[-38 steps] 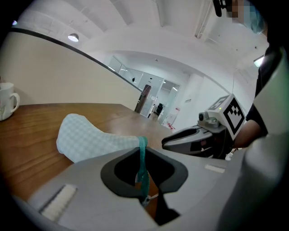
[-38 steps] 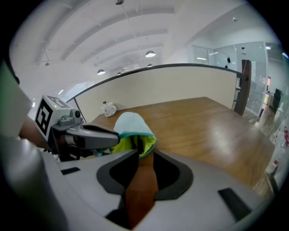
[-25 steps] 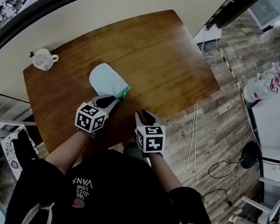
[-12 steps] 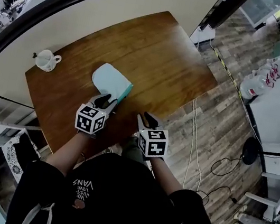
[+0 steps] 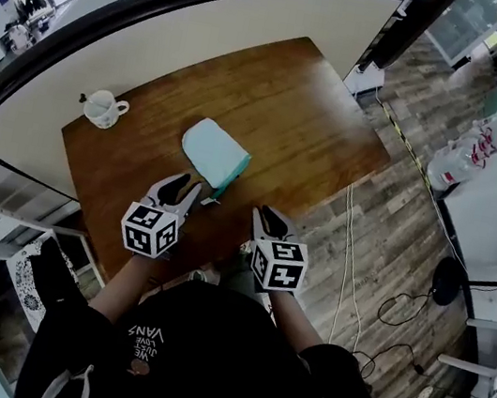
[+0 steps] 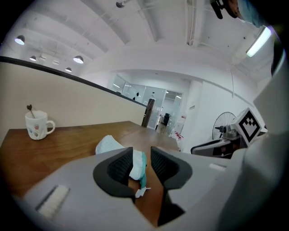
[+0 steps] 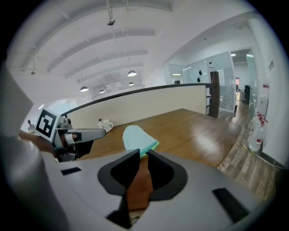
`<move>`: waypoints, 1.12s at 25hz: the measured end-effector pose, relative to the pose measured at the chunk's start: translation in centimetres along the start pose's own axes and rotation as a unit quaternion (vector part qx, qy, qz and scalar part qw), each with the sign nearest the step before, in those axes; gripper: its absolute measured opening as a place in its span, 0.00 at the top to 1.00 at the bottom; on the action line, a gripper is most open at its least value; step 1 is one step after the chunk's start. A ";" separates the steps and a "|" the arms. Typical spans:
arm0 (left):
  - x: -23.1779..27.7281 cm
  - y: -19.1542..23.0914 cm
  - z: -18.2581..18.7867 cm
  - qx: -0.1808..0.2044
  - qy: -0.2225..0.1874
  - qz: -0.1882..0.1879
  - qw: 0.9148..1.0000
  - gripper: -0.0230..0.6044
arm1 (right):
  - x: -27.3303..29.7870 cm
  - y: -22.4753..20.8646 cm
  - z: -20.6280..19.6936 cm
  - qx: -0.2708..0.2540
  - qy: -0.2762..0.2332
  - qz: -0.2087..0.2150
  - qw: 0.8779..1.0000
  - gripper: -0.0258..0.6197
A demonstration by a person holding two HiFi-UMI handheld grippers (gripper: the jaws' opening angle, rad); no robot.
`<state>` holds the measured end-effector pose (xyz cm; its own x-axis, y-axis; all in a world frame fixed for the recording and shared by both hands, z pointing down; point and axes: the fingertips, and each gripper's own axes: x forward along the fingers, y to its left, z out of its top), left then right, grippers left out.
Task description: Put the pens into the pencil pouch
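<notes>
Teal pouch (image 5: 214,151) perhaps shut, contents hidden; left tool (image 5: 181,193) opening empty, right tool (image 5: 271,218) apart.

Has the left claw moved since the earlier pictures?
Yes. The left claw has pulled back from the near end of the pouch, toward the person. Its jaws are opening, with nothing between them.

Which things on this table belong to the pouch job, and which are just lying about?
Job in hand:
- light blue fabric pencil pouch, lying flat on the brown wooden table
- pens: none show loose anywhere

Lying about:
- white ceramic mug, near the table's left edge, well clear of the pouch
</notes>
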<state>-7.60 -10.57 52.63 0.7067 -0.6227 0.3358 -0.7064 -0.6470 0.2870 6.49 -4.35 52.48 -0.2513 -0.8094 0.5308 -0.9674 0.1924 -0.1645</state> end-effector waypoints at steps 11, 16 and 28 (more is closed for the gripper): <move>-6.5 -1.2 0.7 0.032 -0.029 0.000 0.999 0.92 | -1.9 4.0 0.9 -0.021 -0.032 0.009 0.999 0.92; -8.0 -2.5 -0.2 0.039 -0.023 -0.013 0.999 0.94 | -2.6 5.3 0.2 -0.030 -0.030 0.016 0.999 0.93; -9.5 -3.7 -2.4 0.049 -0.004 -0.018 0.999 0.95 | -3.0 7.3 -1.2 -0.049 -0.013 0.023 0.998 0.94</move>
<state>-11.80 -1.15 50.47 0.7315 -0.6024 0.3194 -0.6743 -0.7085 0.2082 0.14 0.19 50.68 -0.2962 -0.8122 0.5027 -0.9535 0.2823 -0.1058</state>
